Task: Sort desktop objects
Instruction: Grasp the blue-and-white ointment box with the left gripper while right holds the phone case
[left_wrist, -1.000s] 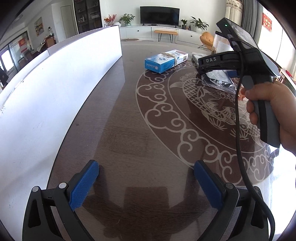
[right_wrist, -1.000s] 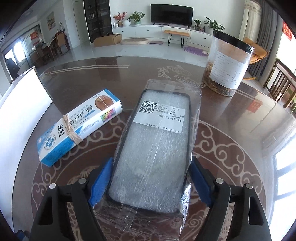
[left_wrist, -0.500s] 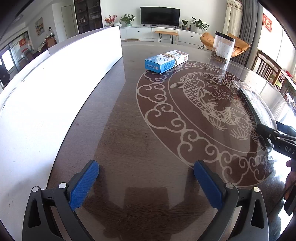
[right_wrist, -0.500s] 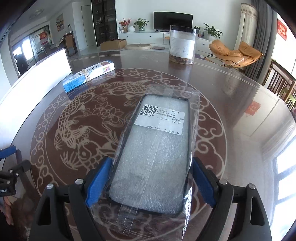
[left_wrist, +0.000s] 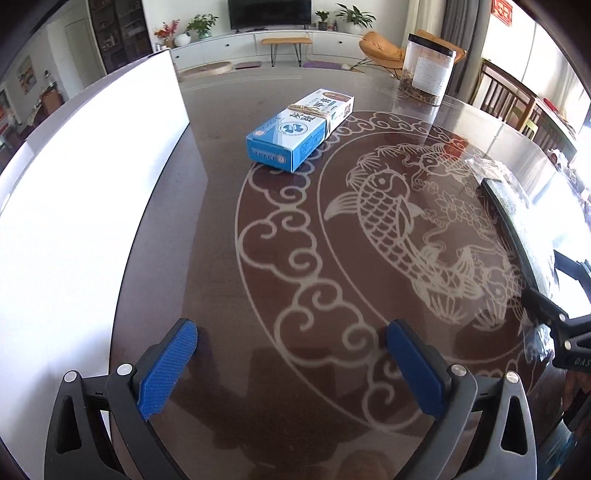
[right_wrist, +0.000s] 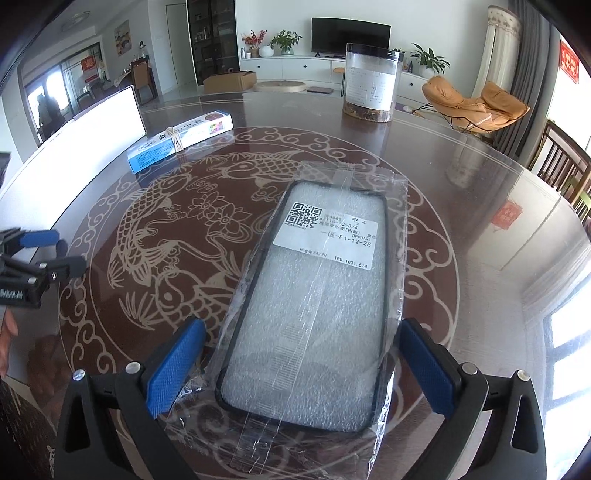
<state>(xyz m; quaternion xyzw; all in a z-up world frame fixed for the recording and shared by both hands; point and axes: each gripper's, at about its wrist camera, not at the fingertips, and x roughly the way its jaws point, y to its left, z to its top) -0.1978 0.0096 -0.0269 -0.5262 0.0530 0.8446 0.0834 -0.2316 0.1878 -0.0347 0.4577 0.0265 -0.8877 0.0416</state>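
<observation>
Farthest left I see the white board standing on edge along the rim of the worktop, I judge as a backdrop or boundary. My left gripper hangs over bare wood beside it, jaws wide and empty, angled toward the blue medicine box, which lies flat near the board with a rubber band around it; that looks like my next pickup. Past the fish pattern, the clear jar stands upright at the far edge. On the right, my right gripper straddles the bagged phone case, which lies flat on the worktop; the jaws are opening, pads clear of the wrapper, so I read this as its drop spot.
</observation>
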